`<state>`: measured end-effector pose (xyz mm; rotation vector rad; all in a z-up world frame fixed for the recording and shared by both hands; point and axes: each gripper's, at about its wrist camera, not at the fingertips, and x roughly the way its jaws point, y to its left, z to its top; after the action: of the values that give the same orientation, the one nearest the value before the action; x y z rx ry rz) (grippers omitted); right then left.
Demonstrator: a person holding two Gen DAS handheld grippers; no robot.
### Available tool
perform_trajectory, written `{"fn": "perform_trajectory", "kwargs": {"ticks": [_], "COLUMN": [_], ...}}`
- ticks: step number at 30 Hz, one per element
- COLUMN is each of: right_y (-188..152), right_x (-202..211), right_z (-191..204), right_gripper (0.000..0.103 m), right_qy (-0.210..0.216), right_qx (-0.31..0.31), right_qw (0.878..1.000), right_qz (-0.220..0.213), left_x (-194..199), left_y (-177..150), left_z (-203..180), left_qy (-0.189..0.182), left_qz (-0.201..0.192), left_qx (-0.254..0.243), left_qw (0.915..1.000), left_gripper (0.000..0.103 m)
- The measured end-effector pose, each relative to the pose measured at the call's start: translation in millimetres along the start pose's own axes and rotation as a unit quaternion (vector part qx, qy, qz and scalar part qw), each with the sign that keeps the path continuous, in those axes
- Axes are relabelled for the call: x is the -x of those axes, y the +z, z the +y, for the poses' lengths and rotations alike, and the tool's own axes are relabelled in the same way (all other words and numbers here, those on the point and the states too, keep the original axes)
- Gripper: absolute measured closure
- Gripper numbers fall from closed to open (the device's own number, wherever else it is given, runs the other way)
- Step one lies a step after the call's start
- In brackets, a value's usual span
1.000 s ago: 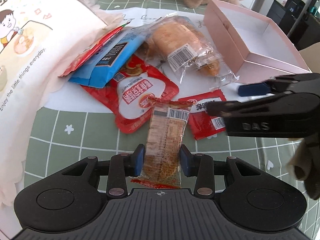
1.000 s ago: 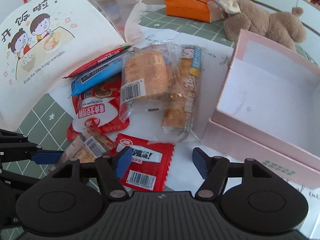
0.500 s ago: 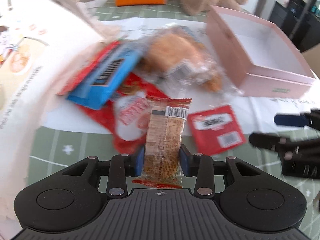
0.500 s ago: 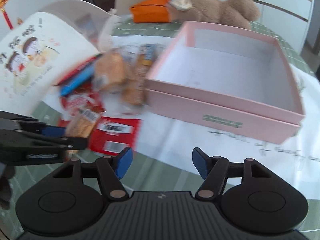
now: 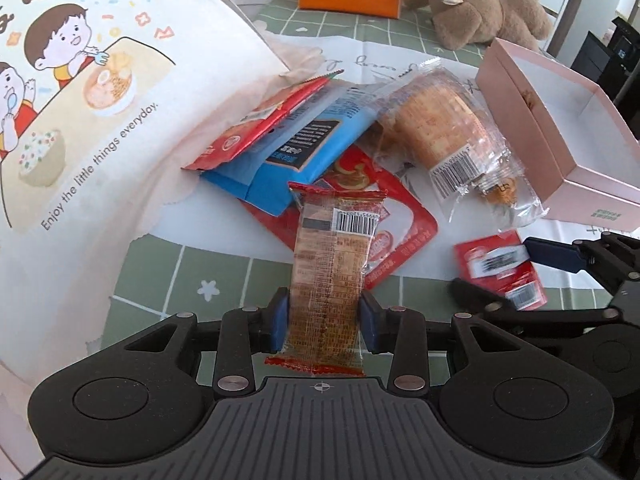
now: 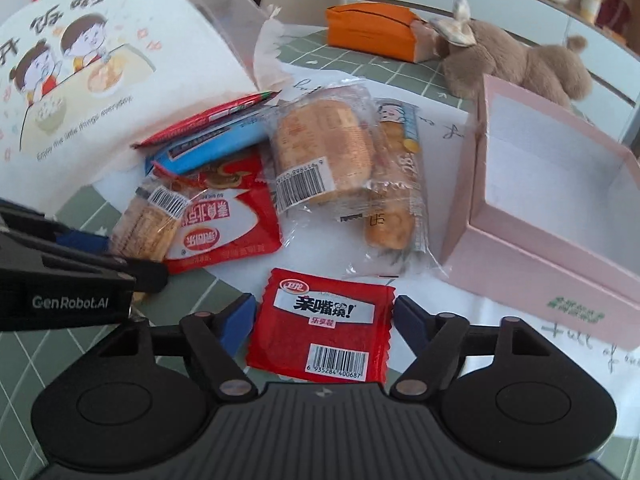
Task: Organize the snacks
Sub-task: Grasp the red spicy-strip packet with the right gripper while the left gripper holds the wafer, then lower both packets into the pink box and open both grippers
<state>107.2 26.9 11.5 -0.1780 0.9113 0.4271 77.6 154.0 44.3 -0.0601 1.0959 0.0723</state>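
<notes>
My left gripper (image 5: 324,320) is shut on a long clear-wrapped cracker packet (image 5: 332,264) and holds it above the table; the packet also shows in the right wrist view (image 6: 148,220). My right gripper (image 6: 324,316) is open, its fingers on either side of a small red snack packet (image 6: 320,324) that lies flat on the table; this packet also shows in the left wrist view (image 5: 500,268). An open pink box (image 6: 540,216) stands at the right, with nothing visible inside.
A pile of snacks lies ahead: a large red packet (image 6: 224,220), a blue packet (image 6: 208,144), a wrapped bread roll (image 6: 320,148) and a biscuit stick pack (image 6: 396,184). A white printed bag (image 6: 80,80) is at the left. An orange tissue pouch (image 6: 368,28) and a plush toy (image 6: 512,64) are behind.
My right gripper swung away toward the pink box, then came back down around the small red packet. My left gripper keeps hold of the cracker packet.
</notes>
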Motion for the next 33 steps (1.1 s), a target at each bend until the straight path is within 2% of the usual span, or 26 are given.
{"fn": "perform_trajectory", "kwargs": {"ticks": [1,3,9,14,17,21,24,26,27,30,33], "right_y": [0.2,-2.9,-34.2,-59.6,-70.1,-73.5,-67.2,-58.0,-51.4,-17.8,22.7], "right_x": [2.1,8.3,36.3,59.3,73.0,91.7,104.1,114.5,118.9,132.1,132.1], "right_z": [-2.8,-13.3,-74.4,-120.8,-136.7,-145.5,-147.7,-150.8,-151.7,-157.9,-165.7], "right_gripper": [0.041,0.046,0.048,0.048,0.049,0.049,0.049,0.049,0.049,0.049,0.045], "right_qy": [0.002,-0.001,-0.035,-0.060,-0.059,-0.054,-0.053,-0.054,-0.055,-0.064,-0.069], "right_qx": [0.000,-0.005,-0.031,-0.057,-0.068,-0.072,-0.065,-0.059,-0.057,-0.054,-0.050], "right_qw": [1.000,1.000,0.998,0.996,0.995,0.996,0.996,0.997,0.997,0.995,0.992], "right_qz": [0.003,0.014,0.034,0.042,0.037,0.021,0.005,-0.010,-0.019,-0.055,-0.094], "left_x": [0.0,-1.5,-3.1,1.9,16.7,53.5,66.5,56.8,47.7,34.5,28.2], "left_y": [0.0,-0.4,-6.1,-14.0,-6.4,29.7,68.5,94.3,105.7,113.1,106.7], "left_z": [-3.8,-13.1,-73.4,-118.6,-135.2,-155.1,-169.4,-174.1,-172.0,-157.4,-141.4], "left_qy": [-0.003,-0.012,-0.060,-0.078,-0.097,-0.108,-0.110,-0.122,-0.132,-0.130,-0.125], "left_qz": [0.002,0.004,0.011,0.014,-0.005,-0.070,-0.102,-0.096,-0.087,-0.086,-0.087], "left_qx": [-0.003,-0.010,-0.051,-0.086,-0.090,-0.098,-0.096,-0.093,-0.075,-0.038,-0.037], "left_qw": [1.0000,0.9999,0.9968,0.9932,0.9912,0.9869,0.9840,0.9836,0.9846,0.9871,0.9876], "left_gripper": [0.062,0.062,0.063,0.063,0.063,0.063,0.062,0.061,0.059,0.061,0.061]}}
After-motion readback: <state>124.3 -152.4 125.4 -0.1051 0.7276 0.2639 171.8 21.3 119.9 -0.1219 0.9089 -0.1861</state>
